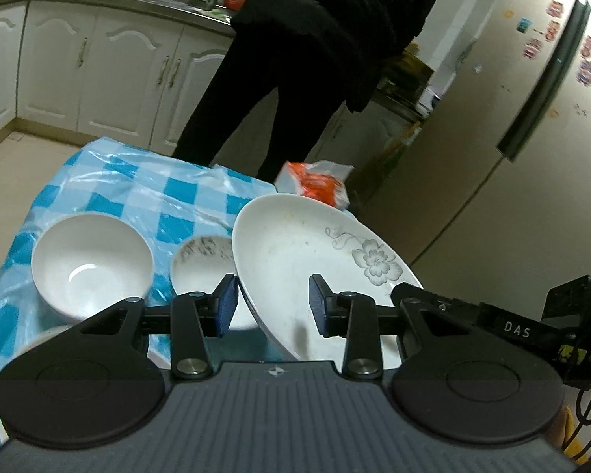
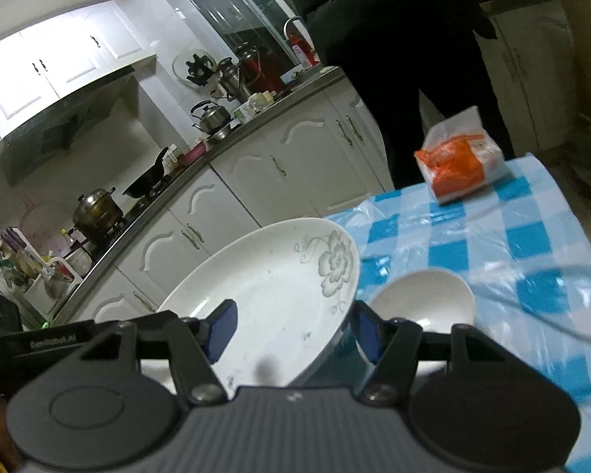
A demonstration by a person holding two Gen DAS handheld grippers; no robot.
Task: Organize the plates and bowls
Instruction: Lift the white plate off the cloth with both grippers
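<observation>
A white plate with a grey flower print (image 1: 295, 252) is lifted and tilted above the blue-checked table (image 1: 110, 185). My left gripper (image 1: 274, 303) straddles its near rim with the blue pads on either side. My right gripper (image 2: 293, 331) straddles the opposite rim of the same plate (image 2: 272, 280). Whether the pads press on the rim is unclear in both views. A plain white bowl (image 1: 92, 262) and a smaller patterned bowl (image 1: 201, 268) sit on the table left of the plate. One white bowl (image 2: 423, 299) shows in the right wrist view.
An orange and white packet (image 1: 315, 181) lies at the table's far edge, and it also shows in the right wrist view (image 2: 461, 165). A person in black (image 1: 307, 59) stands beyond the table. White kitchen cabinets (image 1: 98, 67) and a fridge (image 1: 532, 118) surround it.
</observation>
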